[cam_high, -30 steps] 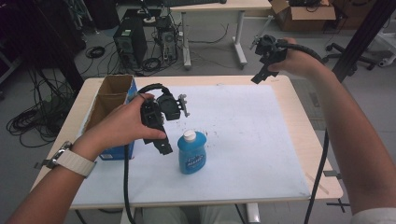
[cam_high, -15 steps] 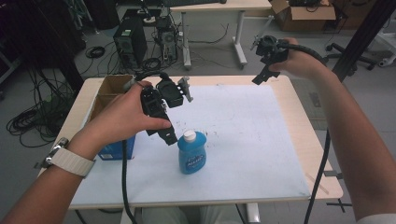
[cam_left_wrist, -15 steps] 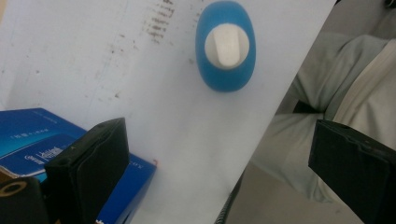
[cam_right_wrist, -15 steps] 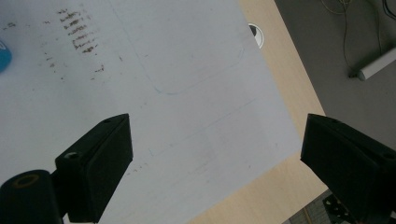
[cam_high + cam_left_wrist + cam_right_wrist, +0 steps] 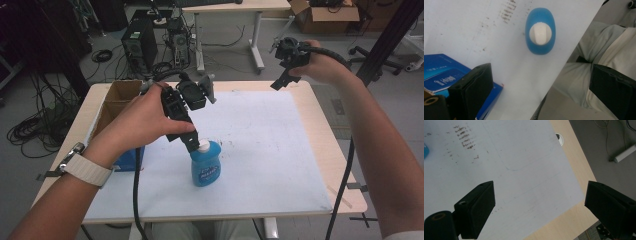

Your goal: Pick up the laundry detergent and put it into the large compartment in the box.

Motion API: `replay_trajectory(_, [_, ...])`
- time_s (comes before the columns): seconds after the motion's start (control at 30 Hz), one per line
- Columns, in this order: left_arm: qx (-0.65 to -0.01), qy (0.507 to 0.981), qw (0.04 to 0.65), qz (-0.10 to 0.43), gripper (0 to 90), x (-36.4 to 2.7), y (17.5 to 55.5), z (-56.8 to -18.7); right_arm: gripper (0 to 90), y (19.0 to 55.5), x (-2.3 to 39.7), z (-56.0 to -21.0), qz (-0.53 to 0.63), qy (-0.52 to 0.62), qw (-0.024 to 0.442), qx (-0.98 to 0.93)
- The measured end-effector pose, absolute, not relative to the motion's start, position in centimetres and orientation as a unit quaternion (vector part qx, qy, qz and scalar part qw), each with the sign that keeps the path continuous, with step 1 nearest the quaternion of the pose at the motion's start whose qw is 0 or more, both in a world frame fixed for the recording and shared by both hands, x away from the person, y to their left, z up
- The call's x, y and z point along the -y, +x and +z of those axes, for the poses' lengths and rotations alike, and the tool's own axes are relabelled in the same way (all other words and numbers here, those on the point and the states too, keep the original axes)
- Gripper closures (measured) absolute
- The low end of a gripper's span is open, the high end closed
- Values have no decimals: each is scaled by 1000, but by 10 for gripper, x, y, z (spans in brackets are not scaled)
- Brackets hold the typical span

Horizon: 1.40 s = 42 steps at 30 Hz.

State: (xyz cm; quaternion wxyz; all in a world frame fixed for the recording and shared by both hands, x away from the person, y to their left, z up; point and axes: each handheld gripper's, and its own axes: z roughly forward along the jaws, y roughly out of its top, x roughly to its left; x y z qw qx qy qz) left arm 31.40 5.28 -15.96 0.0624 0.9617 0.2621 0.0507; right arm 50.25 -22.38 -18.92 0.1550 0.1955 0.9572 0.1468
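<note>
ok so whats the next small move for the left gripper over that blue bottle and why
Probably lower the left gripper straight down so its jaws come to either side of the white cap. In the left gripper view the jaws stand wide open and the blue bottle stands upright below, ahead of them and not yet between them. The right gripper is open over the table's far edge.

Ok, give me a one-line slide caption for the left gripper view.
Open left gripper looking down on the white-capped blue bottle standing on the white mat.
</note>
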Motion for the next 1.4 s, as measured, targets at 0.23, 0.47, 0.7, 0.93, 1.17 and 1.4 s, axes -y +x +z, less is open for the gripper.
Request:
replay_trajectory(0.23, [-264,962,55,36,61,-41,317,-164,95,504,222,-191,145,193,155,-958])
replay_trajectory(0.47, [-277,958,67,30,67,-36,321,-171,95,504,221,-191,145,192,157,-958])
replay_trajectory(0.7, [-288,955,59,25,62,-30,325,-180,96,504,220,-191,144,193,156,-958])
replay_trajectory(0.93, [-298,953,59,22,62,-23,328,-189,96,504,219,-192,144,191,157,-958])
replay_trajectory(1.17, [-295,954,52,30,62,-17,331,-196,96,505,218,-193,144,191,155,-959])
replay_trajectory(1.4, [-283,958,47,27,64,-12,331,-206,98,505,217,-194,140,190,154,-959])
